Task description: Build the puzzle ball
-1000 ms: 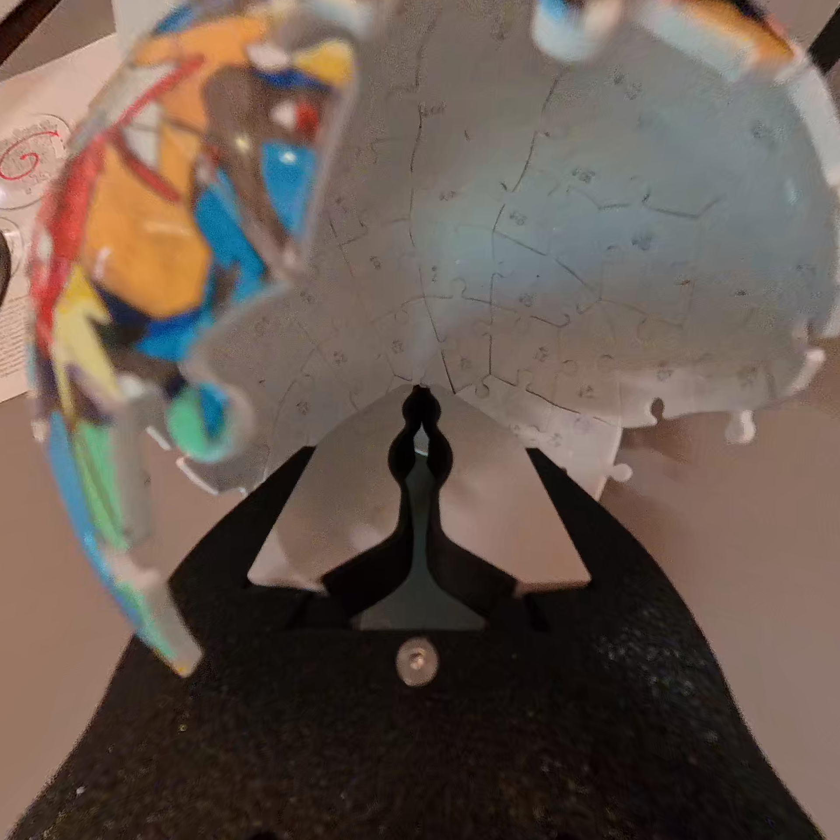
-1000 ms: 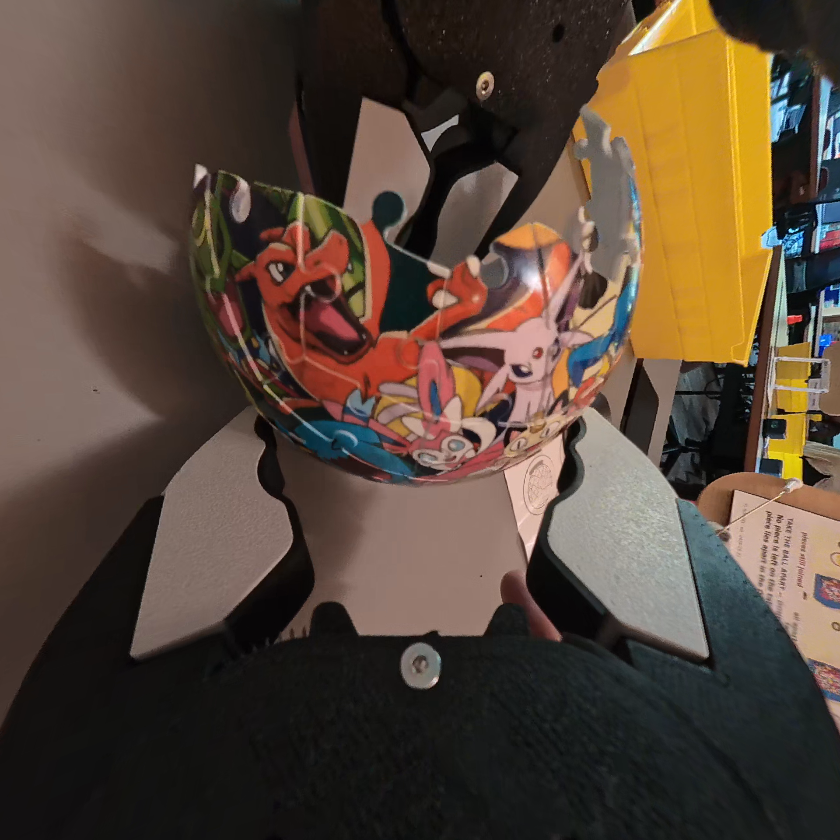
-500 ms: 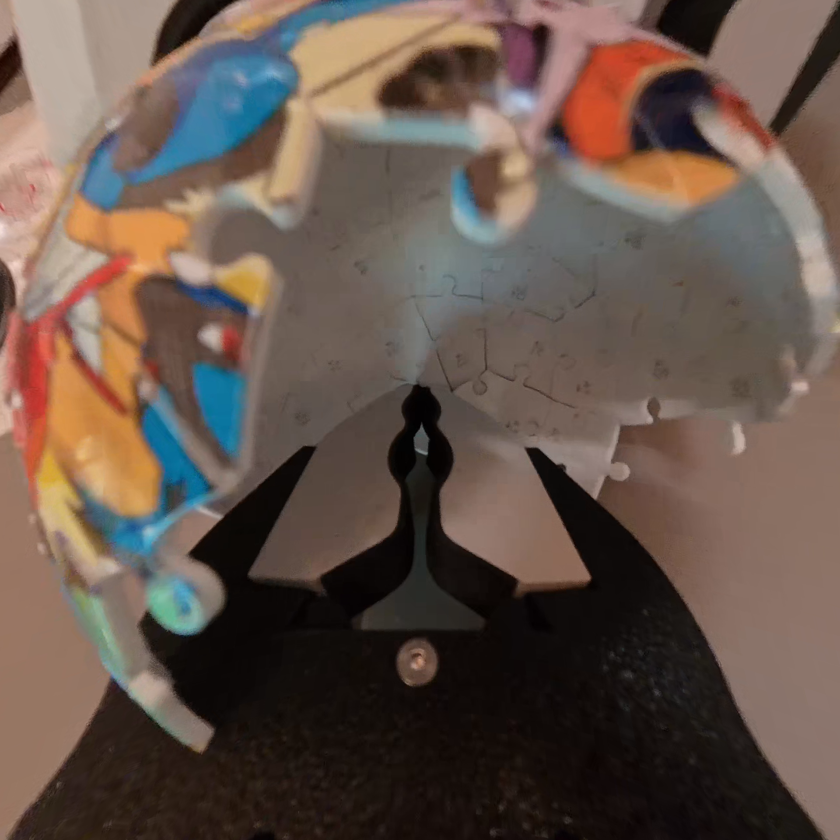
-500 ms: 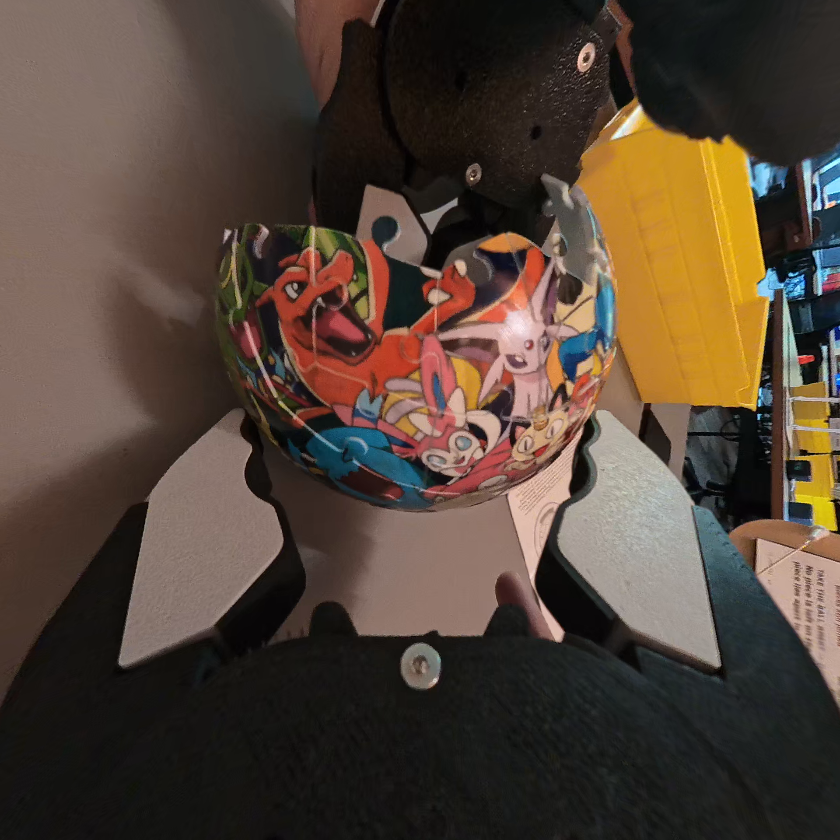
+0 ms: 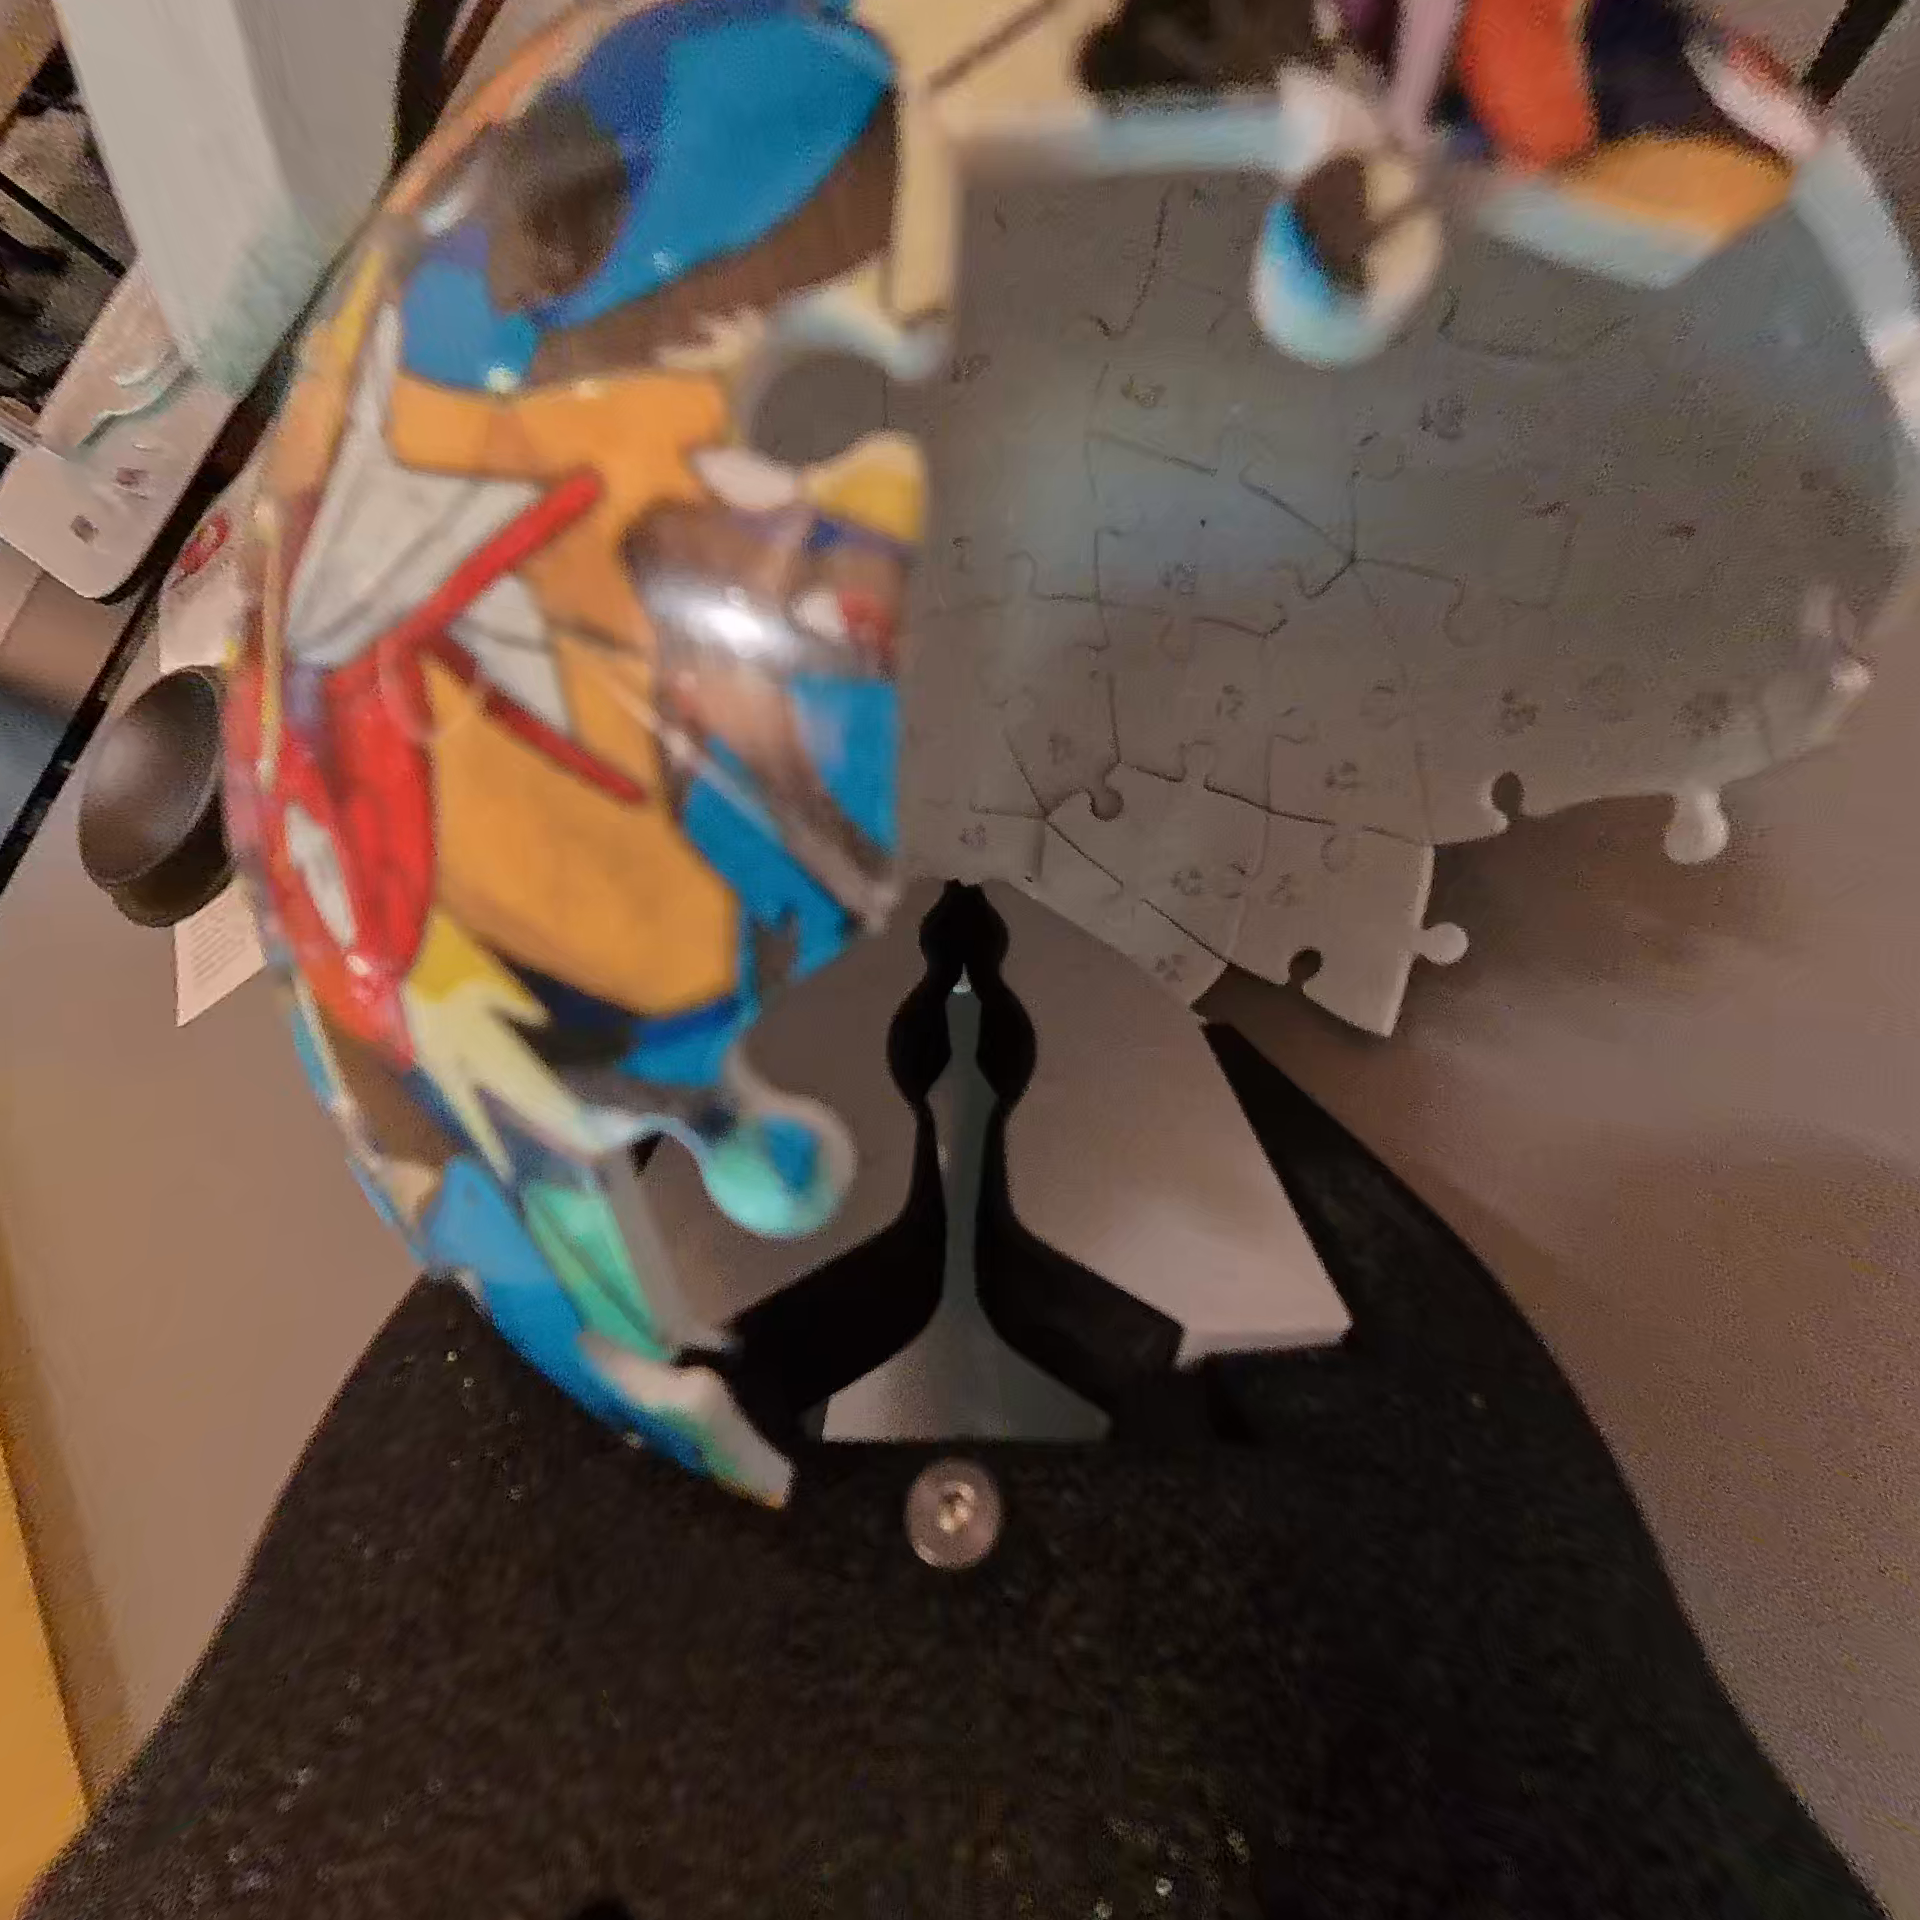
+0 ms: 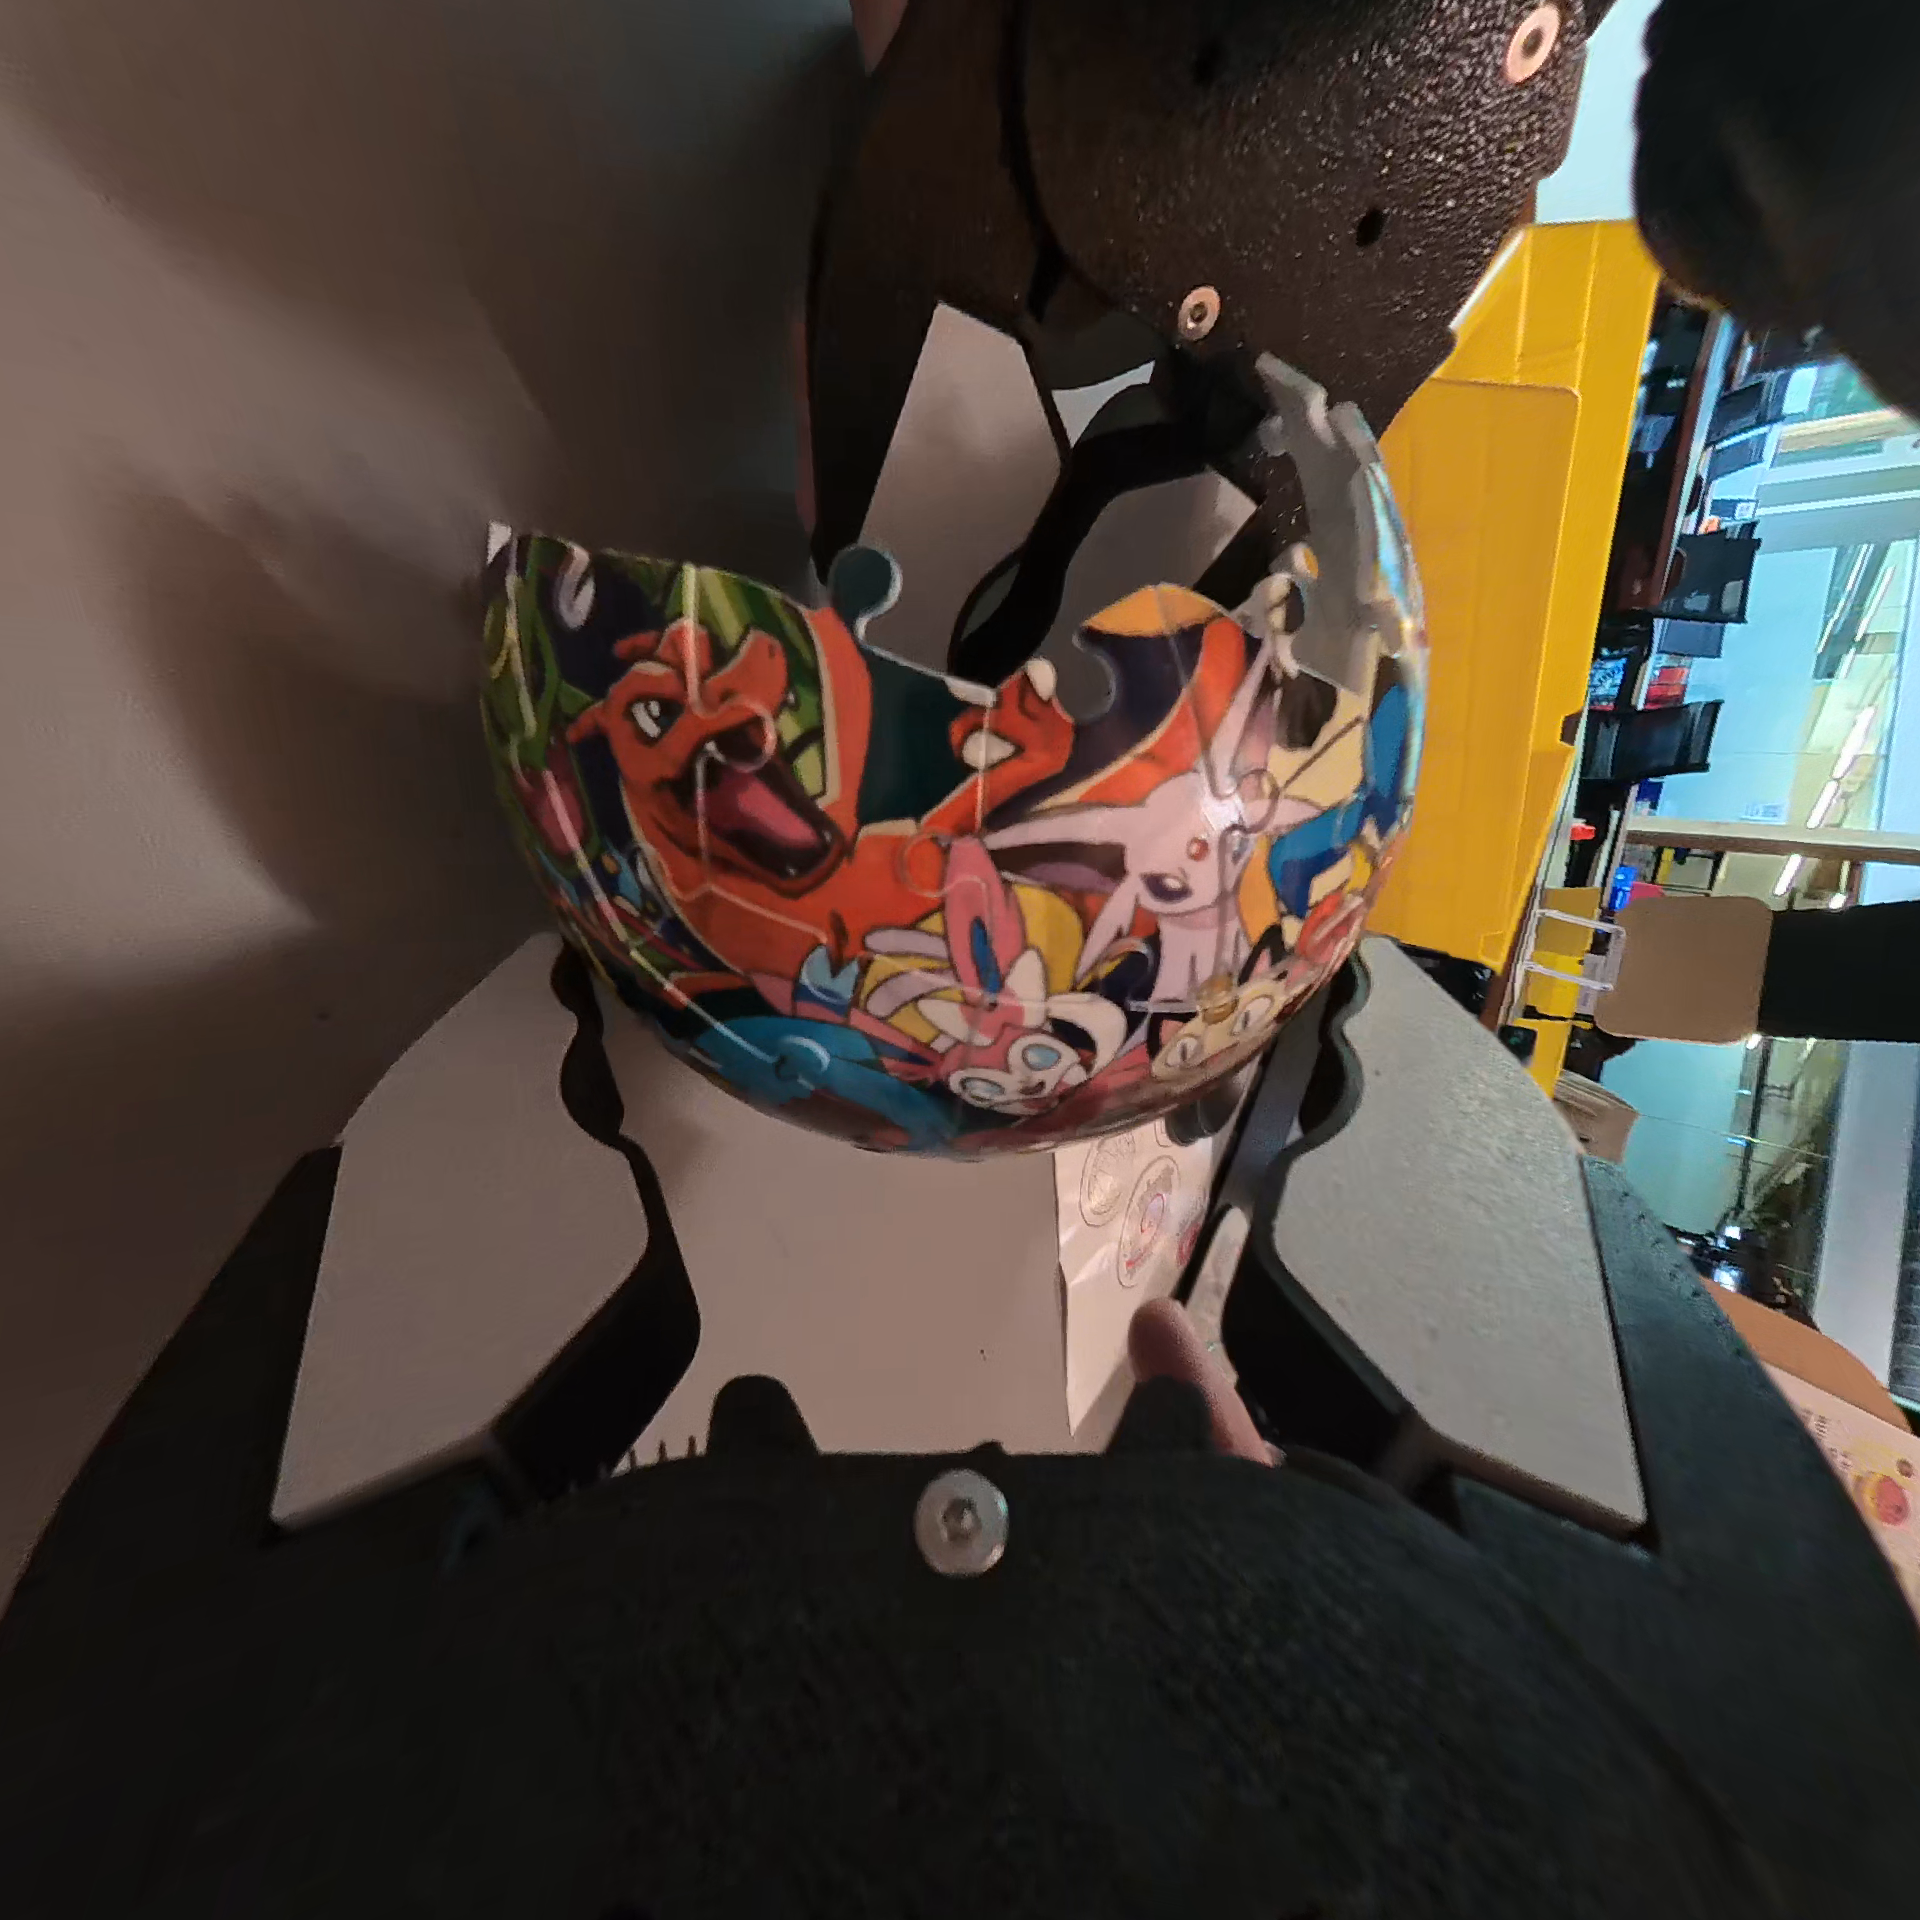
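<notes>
Puzzle ball (image 6: 951, 842), half-built, colourful shell open at top, held above grey table (image 6: 260, 416). Left tool (image 5: 964, 914) pinched shut on shell's rim, grey inner face (image 5: 1299, 582) of pieces showing. Right tool (image 6: 956, 1039) spread wide, fingers (image 6: 457, 1195) flanking ball's underside, contact unclear. Yellow bin (image 6: 1507, 571) behind.

From my remote seat this looks like a workshop or stockroom. In my right wrist view, big yellow storage bins (image 6: 1496, 582) stand stacked beyond the plain grey table (image 6: 260, 520), and behind them dark shelving (image 6: 1683, 582) holds small boxes and parts, with bright windows further back. A printed instruction sheet (image 6: 1122, 1247) lies on the table's far side, and a cardboard box (image 6: 1787, 1382) sits off its right edge.
</notes>
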A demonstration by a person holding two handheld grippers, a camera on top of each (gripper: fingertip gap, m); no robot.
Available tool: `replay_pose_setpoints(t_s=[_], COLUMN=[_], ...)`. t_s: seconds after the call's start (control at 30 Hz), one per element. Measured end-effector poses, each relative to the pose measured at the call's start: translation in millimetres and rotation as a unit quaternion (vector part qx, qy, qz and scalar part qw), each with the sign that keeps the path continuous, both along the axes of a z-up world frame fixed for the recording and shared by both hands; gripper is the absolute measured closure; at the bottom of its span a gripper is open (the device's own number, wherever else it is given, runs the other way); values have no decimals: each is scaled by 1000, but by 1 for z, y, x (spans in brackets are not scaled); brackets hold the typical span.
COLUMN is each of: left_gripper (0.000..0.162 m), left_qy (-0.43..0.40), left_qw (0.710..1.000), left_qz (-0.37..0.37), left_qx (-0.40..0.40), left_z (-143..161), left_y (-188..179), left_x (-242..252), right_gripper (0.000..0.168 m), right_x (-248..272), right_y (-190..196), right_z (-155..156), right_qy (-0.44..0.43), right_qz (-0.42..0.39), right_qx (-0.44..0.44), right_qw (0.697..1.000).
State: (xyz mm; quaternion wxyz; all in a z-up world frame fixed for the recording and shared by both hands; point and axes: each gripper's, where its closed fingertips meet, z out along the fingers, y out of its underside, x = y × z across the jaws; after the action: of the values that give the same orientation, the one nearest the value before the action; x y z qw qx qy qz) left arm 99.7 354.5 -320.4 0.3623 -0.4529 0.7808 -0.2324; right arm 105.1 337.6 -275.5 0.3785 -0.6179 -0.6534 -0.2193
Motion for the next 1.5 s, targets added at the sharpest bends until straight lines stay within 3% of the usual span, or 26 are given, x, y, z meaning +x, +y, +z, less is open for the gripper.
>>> replay_pose_setpoints(t_s=[0.2, 0.57, 0.87, 1.2, 1.5], left_gripper=[162, 162, 162, 162, 162], left_qy=[-38, 11, 61, 18, 55], left_qw=[998, 997, 998, 997, 998], left_qz=[-19, -34, -14, 40, 32], left_qx=[48, 63, -16, -64, 9], left_z=[6, -3, -8, 0, -5], left_y=[-1, -3, -6, 2, 2], left_x=[1, -1, -1, -2, -6], right_gripper=[34, 34, 28, 26, 27], right_x=[3, 2, -8, 1, -3], right_y=[2, 4, 9, 14, 14], right_z=[-4, -6, -5, -11, -9], right_qy=[19, 85, 234, 216, 208], right_qz=[-14, -17, 12, 2, 6], right_qx=[-5, -35, -92, -77, -73], right_qw=[1000, 996, 968, 973, 975])
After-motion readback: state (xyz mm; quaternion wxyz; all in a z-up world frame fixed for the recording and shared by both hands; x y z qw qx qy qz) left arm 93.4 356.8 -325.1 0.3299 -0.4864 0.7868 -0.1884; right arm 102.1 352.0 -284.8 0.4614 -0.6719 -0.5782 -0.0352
